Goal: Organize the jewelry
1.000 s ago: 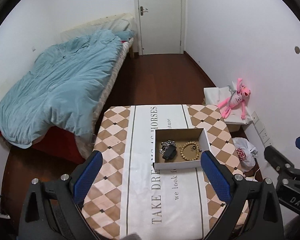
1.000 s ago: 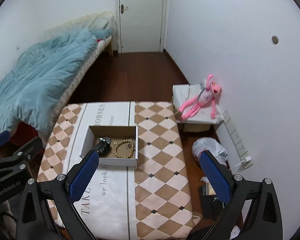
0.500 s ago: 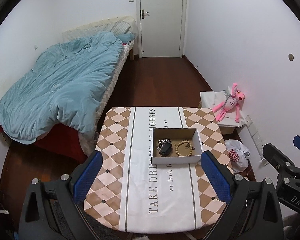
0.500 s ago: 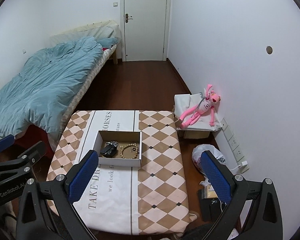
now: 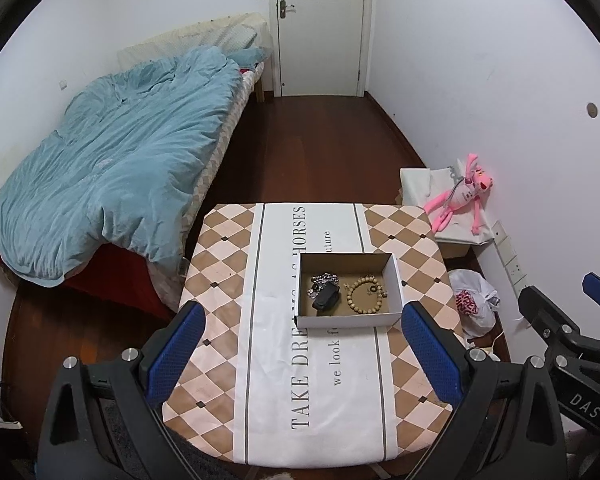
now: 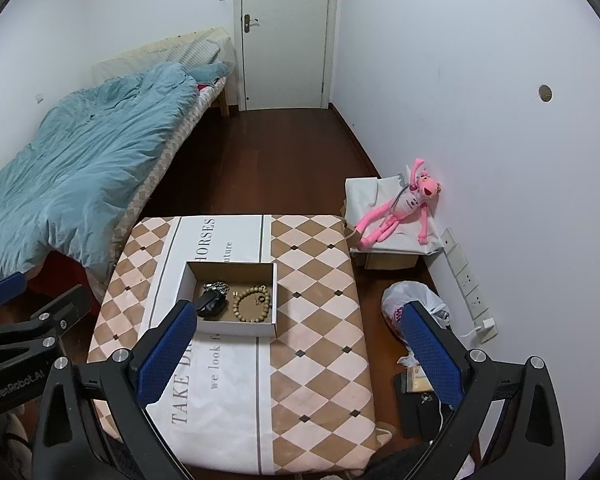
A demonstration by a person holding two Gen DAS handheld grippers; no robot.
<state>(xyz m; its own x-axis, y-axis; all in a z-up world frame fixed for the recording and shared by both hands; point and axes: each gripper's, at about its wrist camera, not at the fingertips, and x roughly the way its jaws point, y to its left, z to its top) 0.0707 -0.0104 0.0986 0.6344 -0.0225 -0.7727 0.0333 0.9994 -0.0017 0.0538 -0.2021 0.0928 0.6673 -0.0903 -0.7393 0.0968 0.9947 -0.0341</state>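
- Currently both grippers hang high above the table, jaws spread wide, holding nothing: left gripper, right gripper.
- Cardboard box sits mid-table; one beaded bracelet, one silvery chain heap and one dark object inside, possibly also a small ring.
- Advice: descend straight over the box, pinch one piece only, avoid snagging the chain.

Jewelry inside open cardboard box

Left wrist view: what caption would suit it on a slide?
Open hand-held gripper above a patterned table, where a cardboard box holds a bead bracelet.
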